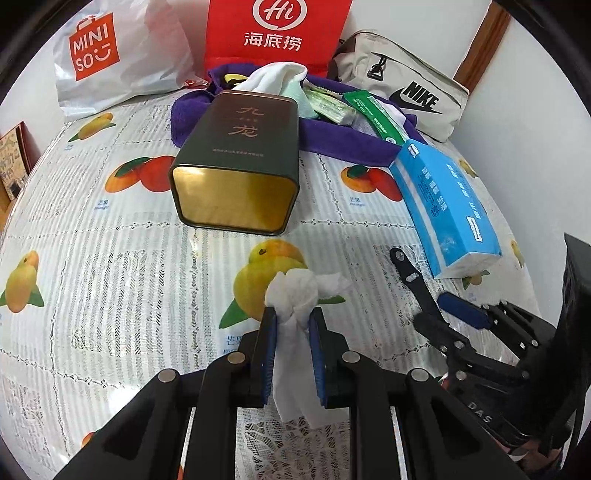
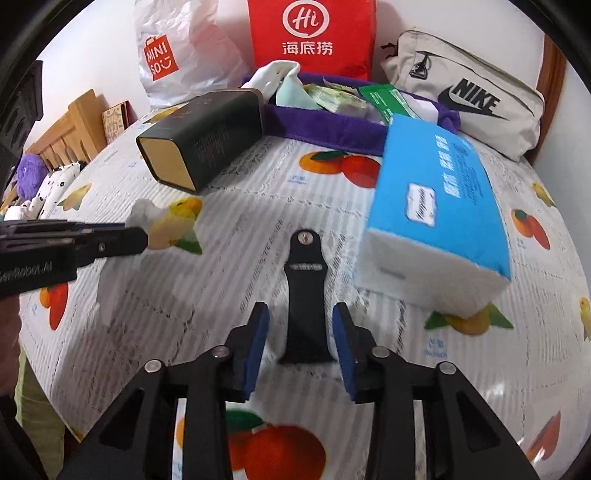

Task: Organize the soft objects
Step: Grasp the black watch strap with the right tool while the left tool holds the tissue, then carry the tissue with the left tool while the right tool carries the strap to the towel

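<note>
Left wrist view: left tool (image 1: 293,321) clamps the crumpled tissue (image 1: 295,295), soft, light and tear-prone, by its twisted waist between the pads, while right tool (image 2: 301,325) stands open astride a black clip (image 2: 306,295).

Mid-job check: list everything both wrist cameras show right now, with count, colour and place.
tissue wad: one, white, pinched in the left gripper
tin: one, dark with gold end, lying on its side, centre
tissue pack: one, blue and white, right
towel: one, purple, behind the tin, packets and cloths on it
pouch: one, beige, back right
bags: two, red and white, at the back wall
black clip: one, between the right jaws, untouched
tablecloth: one, fruit print
left gripper: shut on tissue
right gripper: open
</note>
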Demonstrator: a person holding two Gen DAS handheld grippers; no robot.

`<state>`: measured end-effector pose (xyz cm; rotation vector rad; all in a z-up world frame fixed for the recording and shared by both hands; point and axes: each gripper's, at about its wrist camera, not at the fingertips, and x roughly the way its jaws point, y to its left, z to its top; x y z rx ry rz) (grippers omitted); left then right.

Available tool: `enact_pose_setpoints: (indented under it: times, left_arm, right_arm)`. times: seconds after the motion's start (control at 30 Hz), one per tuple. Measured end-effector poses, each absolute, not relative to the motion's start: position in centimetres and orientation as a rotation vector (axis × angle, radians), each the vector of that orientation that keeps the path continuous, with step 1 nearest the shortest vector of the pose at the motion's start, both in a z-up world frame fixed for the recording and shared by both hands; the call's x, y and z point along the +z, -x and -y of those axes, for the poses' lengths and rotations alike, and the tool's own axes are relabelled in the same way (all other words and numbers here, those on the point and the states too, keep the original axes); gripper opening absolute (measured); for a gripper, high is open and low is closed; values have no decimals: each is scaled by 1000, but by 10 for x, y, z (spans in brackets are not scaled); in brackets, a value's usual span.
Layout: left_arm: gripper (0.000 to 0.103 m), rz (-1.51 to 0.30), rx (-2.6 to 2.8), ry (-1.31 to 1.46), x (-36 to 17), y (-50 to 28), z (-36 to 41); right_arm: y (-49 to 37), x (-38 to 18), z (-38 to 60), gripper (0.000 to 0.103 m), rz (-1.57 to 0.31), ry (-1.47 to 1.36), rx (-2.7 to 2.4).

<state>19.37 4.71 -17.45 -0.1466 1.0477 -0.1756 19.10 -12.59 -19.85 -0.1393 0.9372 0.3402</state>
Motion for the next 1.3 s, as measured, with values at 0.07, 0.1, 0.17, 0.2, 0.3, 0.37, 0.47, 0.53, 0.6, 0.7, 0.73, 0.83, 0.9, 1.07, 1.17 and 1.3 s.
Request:
enact_pose_setpoints:
  times: [0.07,0.1,0.17,0.2,0.3,0.37,0.47,0.53,0.6,0.7,0.73,0.83,0.9,1.07,1.17,1.3]
  left_arm:
    - [17,-1046,-178,146,-174,-193,-46]
    - [17,-1046,-179,145,-174,-193,-46]
    - [17,-1043,-178,147,-173,-192,-46]
    - [17,-1044,-179,145,-173,-193,-45]
    - [17,-1047,-184,135,-173,-193,-44]
    - [17,-1054,-180,132,-173,-194,-44]
    - [17,-1060,-185,140,-172,-192,-45]
    - [17,-1054,-188,139,-169,-189,-45]
    - [17,-1050,-192,145,-165,-186,-47]
    - [17,-1037,-191,156,-158,-183,-51]
    - [17,-1034,-191,159,-156,-182,-52]
    - [17,-1023,-189,171,-148,-177,-56]
    - [17,-1018,-186,185,-142,-174,-59]
    - [17,-994,-165,174,-125,-166,-60]
    - [17,-979,-158,167,-115,-163,-60]
    - [17,-958,-155,161,-104,-162,-53]
  right_arm:
    - [-194,-200,123,36,-921,144,345]
    - [-196,-201,122,29,-914,140,351]
    - [-199,-200,124,21,-912,129,347]
    - [-200,-200,127,21,-919,108,354]
    - [-201,-200,128,21,-923,106,366]
    - [-201,-200,128,21,-926,101,360]
    - [-202,-201,126,22,-909,108,357]
    - [-201,-202,126,22,-894,103,355]
    - [-200,-202,125,21,-889,109,354]
    - [-203,-201,125,21,-902,109,354]
    - [-203,-200,126,21,-905,107,357]
    - [-203,-198,125,21,-922,116,367]
    - [-200,-194,122,21,-927,128,379]
    - [-189,-179,120,21,-906,133,398]
    - [-186,-170,122,21,-891,133,401]
    - [-184,-159,130,21,-875,125,400]
